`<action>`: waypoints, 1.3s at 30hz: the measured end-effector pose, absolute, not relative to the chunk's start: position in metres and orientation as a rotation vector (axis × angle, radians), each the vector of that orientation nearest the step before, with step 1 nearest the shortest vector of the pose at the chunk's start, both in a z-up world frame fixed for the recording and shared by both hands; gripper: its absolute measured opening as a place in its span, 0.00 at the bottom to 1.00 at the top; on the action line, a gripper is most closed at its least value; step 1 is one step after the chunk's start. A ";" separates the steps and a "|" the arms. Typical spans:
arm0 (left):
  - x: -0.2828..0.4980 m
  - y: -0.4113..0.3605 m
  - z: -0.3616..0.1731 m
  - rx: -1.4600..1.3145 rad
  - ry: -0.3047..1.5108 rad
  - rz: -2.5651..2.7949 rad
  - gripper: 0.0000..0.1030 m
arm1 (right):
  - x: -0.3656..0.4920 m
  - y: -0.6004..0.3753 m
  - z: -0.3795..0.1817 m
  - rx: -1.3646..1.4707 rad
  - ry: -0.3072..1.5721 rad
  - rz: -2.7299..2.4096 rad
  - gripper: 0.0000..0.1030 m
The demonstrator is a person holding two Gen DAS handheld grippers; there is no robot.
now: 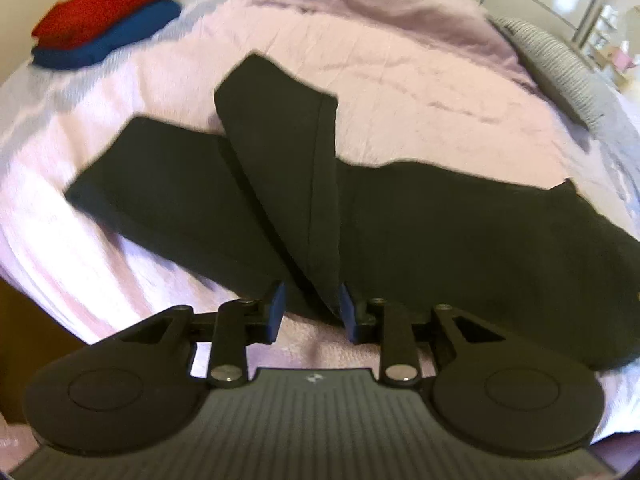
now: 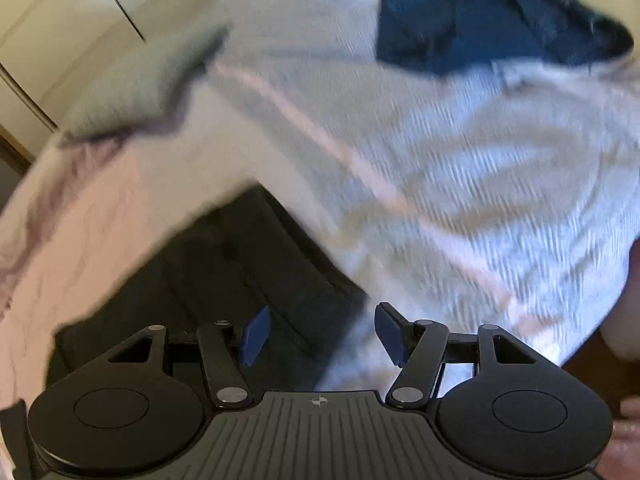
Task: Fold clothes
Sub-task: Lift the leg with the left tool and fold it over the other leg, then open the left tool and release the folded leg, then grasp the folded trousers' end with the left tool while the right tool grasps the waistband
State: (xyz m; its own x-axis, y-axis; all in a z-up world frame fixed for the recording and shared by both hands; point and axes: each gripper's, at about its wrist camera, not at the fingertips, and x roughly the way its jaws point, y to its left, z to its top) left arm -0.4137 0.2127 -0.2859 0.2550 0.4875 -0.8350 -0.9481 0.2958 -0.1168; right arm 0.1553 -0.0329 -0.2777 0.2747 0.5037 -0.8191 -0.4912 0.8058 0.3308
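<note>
A bed (image 1: 400, 80) fills both views, spread with a pale pink cover that carries lighter grey-white stripes. In the left wrist view a grey ribbed pillow (image 1: 560, 76) lies at the upper right, with wardrobe doors behind it, and a folded red garment (image 1: 108, 4) sits stacked on a folded blue garment (image 1: 116, 40) at the upper left.

The dark garment (image 1: 460, 236) lies flat across the middle of the bed in the left wrist view, stretching from the left to the right edge of the frame. One narrow flap of it stands up from the lower centre toward the upper centre, its seam visible. The left gripper (image 1: 312, 308) hangs at the foot of that flap. Its fingers (image 1: 276, 312) are spread a little; the flap's lower end sits between them, close against the right one, and the pads do not press it.

The right wrist view is blurred. A corner of the dark garment occupies the lower left, and a rumpled dark blue garment (image 2: 496, 24) lies at the upper right. The right gripper (image 2: 320, 336) has its fingers (image 2: 390, 334) spread wide with nothing between them, over the edge of the dark cloth and the striped cover. A part of a hand (image 2: 628, 424) shows at the lower right edge.
</note>
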 end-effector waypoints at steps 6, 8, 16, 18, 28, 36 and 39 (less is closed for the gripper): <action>-0.445 0.245 -0.289 -0.717 0.675 1.189 0.23 | 0.114 0.035 -0.281 -0.054 1.124 0.849 0.60; -0.459 0.262 -0.303 -0.728 0.669 1.226 0.23 | 0.090 0.060 -0.281 -0.082 1.099 0.901 0.60; -0.547 0.322 -0.340 -0.801 0.685 1.339 0.04 | -0.006 0.138 -0.280 -0.193 1.040 1.067 0.60; -0.575 0.331 -0.323 -0.822 0.616 1.379 0.06 | -0.032 0.158 -0.282 -0.183 1.057 1.123 0.60; -0.693 0.358 -0.275 -0.993 0.358 1.426 0.13 | -0.179 0.278 -0.347 -0.090 1.384 1.428 0.57; -0.729 0.345 -0.284 -1.148 0.310 1.381 0.13 | -0.260 0.317 -0.366 -0.119 1.356 1.550 0.01; -0.743 0.340 -0.283 -1.165 0.310 1.386 0.13 | -0.308 0.313 -0.326 -0.296 1.030 1.750 0.01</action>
State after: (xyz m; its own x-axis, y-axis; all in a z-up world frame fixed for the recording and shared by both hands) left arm -0.7429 0.3402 -0.2829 0.2453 0.5926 -0.7672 -0.8631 -0.2269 -0.4512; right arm -0.3075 0.3135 -0.3259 -0.4324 0.6503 -0.6246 -0.8618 -0.0944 0.4983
